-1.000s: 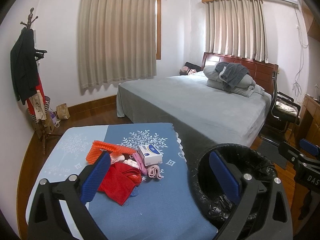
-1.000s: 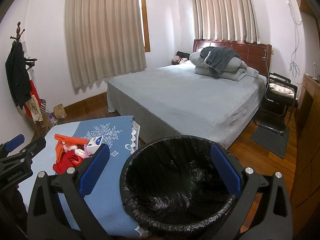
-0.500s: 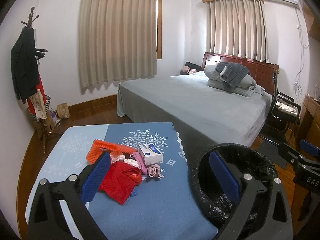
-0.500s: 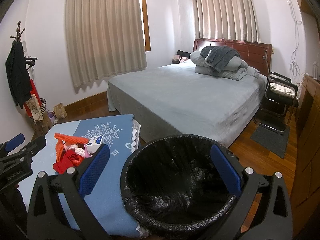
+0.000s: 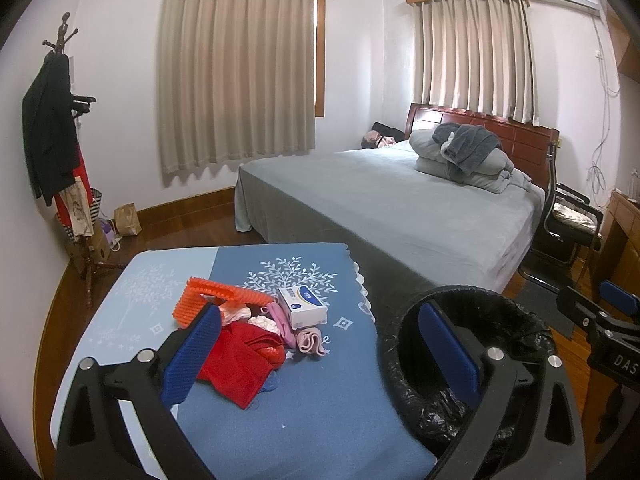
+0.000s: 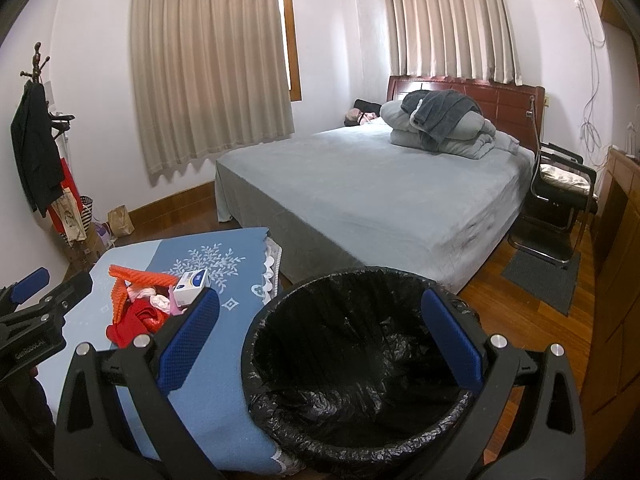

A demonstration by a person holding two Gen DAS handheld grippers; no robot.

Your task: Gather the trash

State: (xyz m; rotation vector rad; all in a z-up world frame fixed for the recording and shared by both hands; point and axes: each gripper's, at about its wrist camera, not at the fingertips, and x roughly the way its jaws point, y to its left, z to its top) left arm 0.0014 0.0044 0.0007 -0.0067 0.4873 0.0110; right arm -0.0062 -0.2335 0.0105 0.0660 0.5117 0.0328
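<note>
A heap of trash lies on the blue-covered table [image 5: 320,408]: an orange mesh piece [image 5: 208,298], red wrapping [image 5: 240,360], pink scraps [image 5: 308,340] and a small white-and-blue box [image 5: 302,306]. A bin with a black liner [image 6: 360,364] stands just right of the table. My left gripper [image 5: 320,352] is open and empty above the table's near side, behind the heap. My right gripper [image 6: 320,336] is open and empty above the bin. The heap also shows in the right wrist view [image 6: 148,300].
A large grey bed [image 5: 400,208] with folded bedding stands behind the table and bin. A coat rack [image 5: 56,152] with clothes and bags is at the left wall. A black chair [image 6: 560,200] and a wooden cabinet [image 6: 616,280] are on the right, on a wooden floor.
</note>
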